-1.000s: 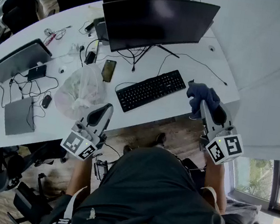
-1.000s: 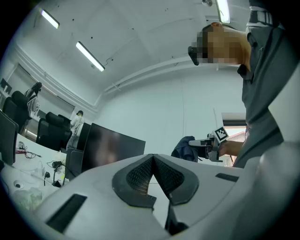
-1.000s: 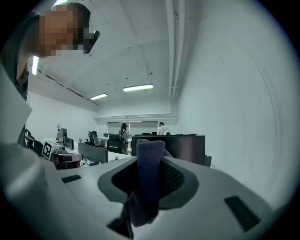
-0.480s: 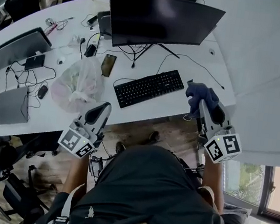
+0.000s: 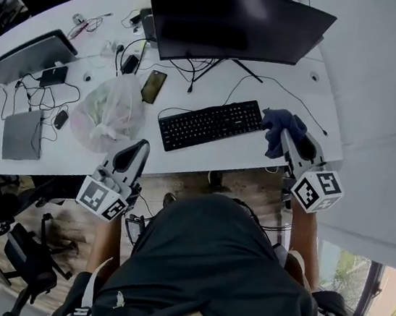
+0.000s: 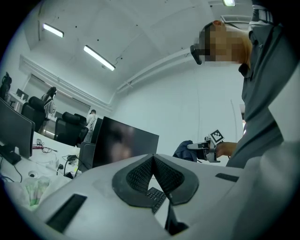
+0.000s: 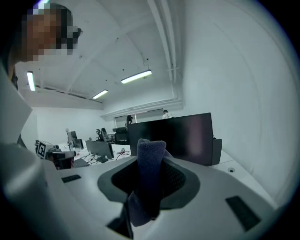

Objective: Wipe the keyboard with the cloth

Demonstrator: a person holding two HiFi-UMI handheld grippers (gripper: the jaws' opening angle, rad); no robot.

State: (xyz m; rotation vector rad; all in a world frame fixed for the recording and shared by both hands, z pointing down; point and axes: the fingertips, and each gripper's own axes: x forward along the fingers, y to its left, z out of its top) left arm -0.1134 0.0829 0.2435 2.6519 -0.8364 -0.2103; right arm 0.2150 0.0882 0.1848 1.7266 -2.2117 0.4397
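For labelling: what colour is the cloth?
Dark blue; the cloth shows best in the right gripper view.

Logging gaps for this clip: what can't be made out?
Head view: legends on the keyboard, too small.
Head view: whether the cloth touches the desk; the right hand-held gripper covers its underside.
Head view: contents of the plastic bag, behind cloudy film.
Left gripper view: most of the keyboard, behind the jaws.

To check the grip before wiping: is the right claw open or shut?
Shut on the cloth: the right gripper view shows dark blue fabric pinched in the right claw.
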